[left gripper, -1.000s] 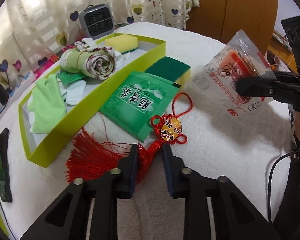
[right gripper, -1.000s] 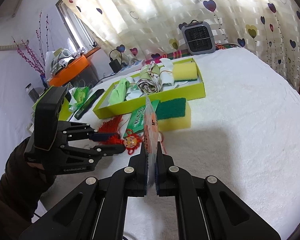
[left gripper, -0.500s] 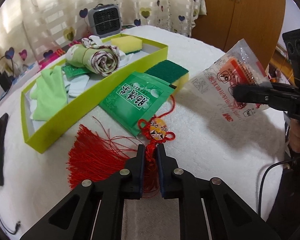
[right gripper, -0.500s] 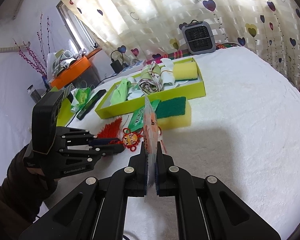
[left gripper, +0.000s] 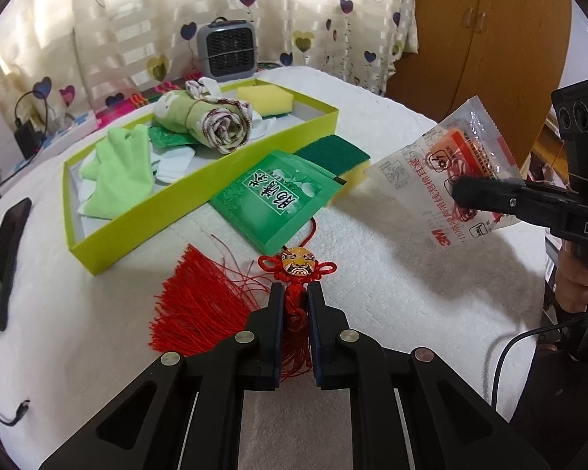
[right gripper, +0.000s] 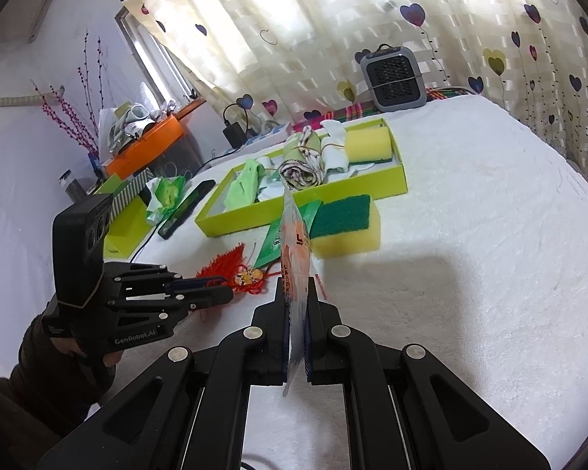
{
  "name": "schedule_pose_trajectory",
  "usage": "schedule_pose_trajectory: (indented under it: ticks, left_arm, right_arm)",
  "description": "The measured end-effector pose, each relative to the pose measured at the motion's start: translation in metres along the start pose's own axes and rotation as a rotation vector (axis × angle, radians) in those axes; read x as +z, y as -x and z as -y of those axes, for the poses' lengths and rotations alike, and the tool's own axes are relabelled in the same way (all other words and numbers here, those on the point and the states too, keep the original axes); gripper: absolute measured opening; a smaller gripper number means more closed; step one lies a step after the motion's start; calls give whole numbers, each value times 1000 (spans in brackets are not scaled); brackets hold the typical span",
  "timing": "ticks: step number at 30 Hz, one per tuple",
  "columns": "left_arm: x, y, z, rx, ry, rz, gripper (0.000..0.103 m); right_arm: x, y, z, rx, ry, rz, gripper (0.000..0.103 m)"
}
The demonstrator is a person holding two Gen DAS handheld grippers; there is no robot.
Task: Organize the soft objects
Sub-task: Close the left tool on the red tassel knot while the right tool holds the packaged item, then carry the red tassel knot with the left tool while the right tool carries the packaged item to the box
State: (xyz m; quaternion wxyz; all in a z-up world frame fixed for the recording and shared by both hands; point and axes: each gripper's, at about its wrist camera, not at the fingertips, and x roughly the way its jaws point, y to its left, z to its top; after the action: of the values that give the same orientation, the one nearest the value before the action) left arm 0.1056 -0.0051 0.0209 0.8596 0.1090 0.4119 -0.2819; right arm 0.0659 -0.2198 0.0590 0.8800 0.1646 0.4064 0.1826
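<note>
My left gripper (left gripper: 295,293) is shut on the red knot tassel (left gripper: 200,305), just behind its painted mask charm (left gripper: 298,265); it also shows in the right wrist view (right gripper: 219,295). My right gripper (right gripper: 296,286) is shut on a clear earplug packet (right gripper: 294,250) and holds it on edge above the bed; in the left wrist view the packet (left gripper: 447,172) hangs at the right. The lime-green box (left gripper: 109,231) holds a rolled cloth (left gripper: 204,123), a green glove (left gripper: 115,164) and a yellow sponge (left gripper: 264,98). A green tea packet (left gripper: 274,196) and a green-topped sponge (left gripper: 333,156) lie beside it.
A white fuzzy bedspread (right gripper: 470,254) covers the surface. A grey heater (left gripper: 227,51) stands behind the box. A black phone (left gripper: 4,266) lies at the left edge. An orange tray (right gripper: 145,149) of clutter and a charger cable are further left.
My left gripper has closed on the tassel's knot and drawn it back toward me, away from the green tea packet. The right gripper has kept the earplug packet held up.
</note>
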Motion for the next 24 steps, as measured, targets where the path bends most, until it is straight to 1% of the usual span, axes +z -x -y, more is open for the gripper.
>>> schedule_pose_trajectory:
  ticks: [4,8,10,13,18,24]
  left_arm:
    - [1,10,-2,-5,29,26,10]
    - [4,20,1,10,28,54,10]
    - [6,26,1,0,30,72,10]
    - [9,35,3,17,29,98,5]
    - [14,47,5,29,28,134,5]
    - [13,51,2,37,33,145,3]
  right_arm:
    - [1,3,-2,3,6,9,5]
    - [2,6,-4,5,11,18,6]
    - [4,7,-5,7,14,23,6]
    - [6,9,-7,10,19,31,6]
    - [8,11,-11,15,32,36,6]
    - [10,11,-14,18,40,40,6]
